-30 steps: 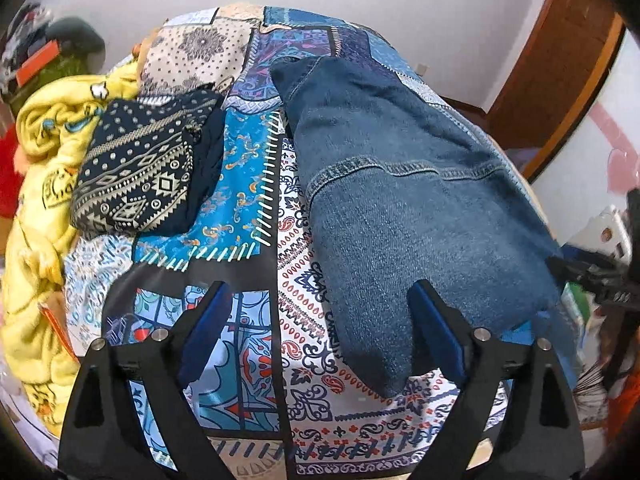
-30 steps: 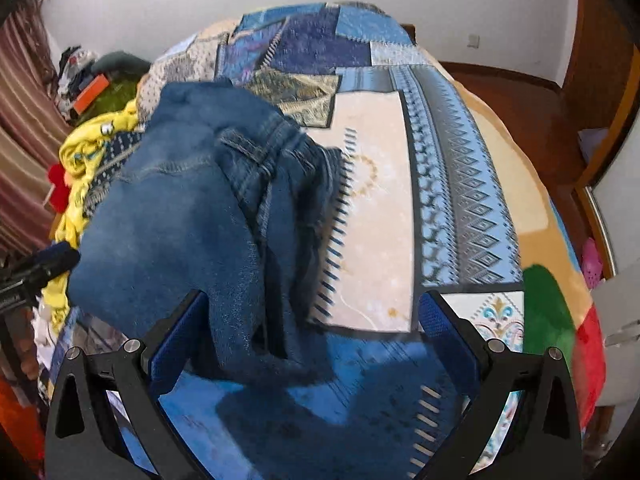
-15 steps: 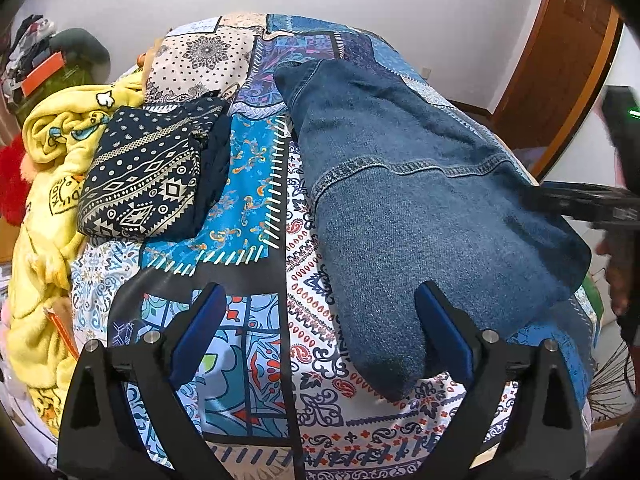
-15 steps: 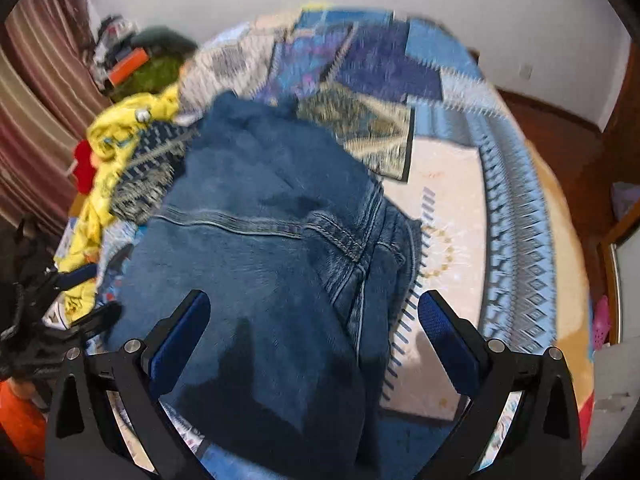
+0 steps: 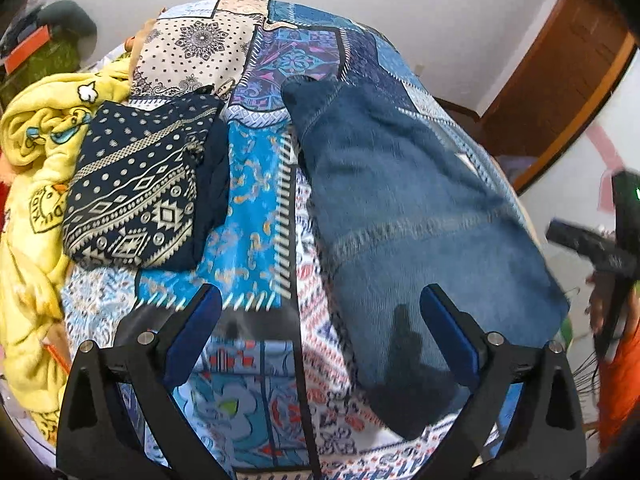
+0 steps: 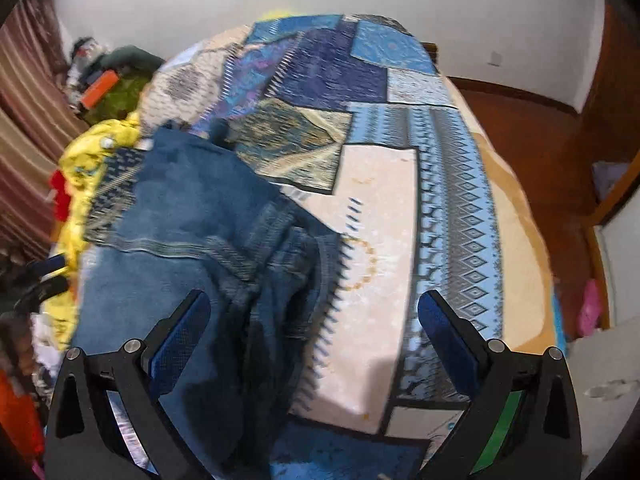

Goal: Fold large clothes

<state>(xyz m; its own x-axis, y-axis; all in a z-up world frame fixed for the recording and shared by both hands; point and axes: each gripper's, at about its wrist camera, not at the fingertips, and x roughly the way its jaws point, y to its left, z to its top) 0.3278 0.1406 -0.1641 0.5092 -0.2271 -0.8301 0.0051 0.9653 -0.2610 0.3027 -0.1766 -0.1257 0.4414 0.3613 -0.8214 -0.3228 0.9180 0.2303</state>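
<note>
Blue jeans (image 5: pixel 400 220) lie folded lengthwise on the patchwork bedspread (image 5: pixel 256 208), one end reaching the near edge. My left gripper (image 5: pixel 320 296) hovers open above the near edge with nothing between its blue pads; its right finger (image 5: pixel 448 332) is over the jeans. In the right wrist view the jeans (image 6: pixel 180 240) lie bunched at the left, with folds along their right side. My right gripper (image 6: pixel 314 298) is open and empty above them, its left finger (image 6: pixel 180 332) over the denim. The right gripper (image 5: pixel 592 244) also shows at the left view's right edge.
A folded navy patterned garment (image 5: pixel 132 192) lies left of the jeans, next to a heap of yellow blanket (image 5: pixel 32 160). The cream and blue part of the bedspread (image 6: pixel 400 220) lies right of the jeans. A wooden door (image 5: pixel 560 80) and a white wall stand beyond the bed.
Both grippers have drawn back from the jeans, so more of the bed shows. The right gripper has come into the left view at the right edge. The jeans lie where they were.
</note>
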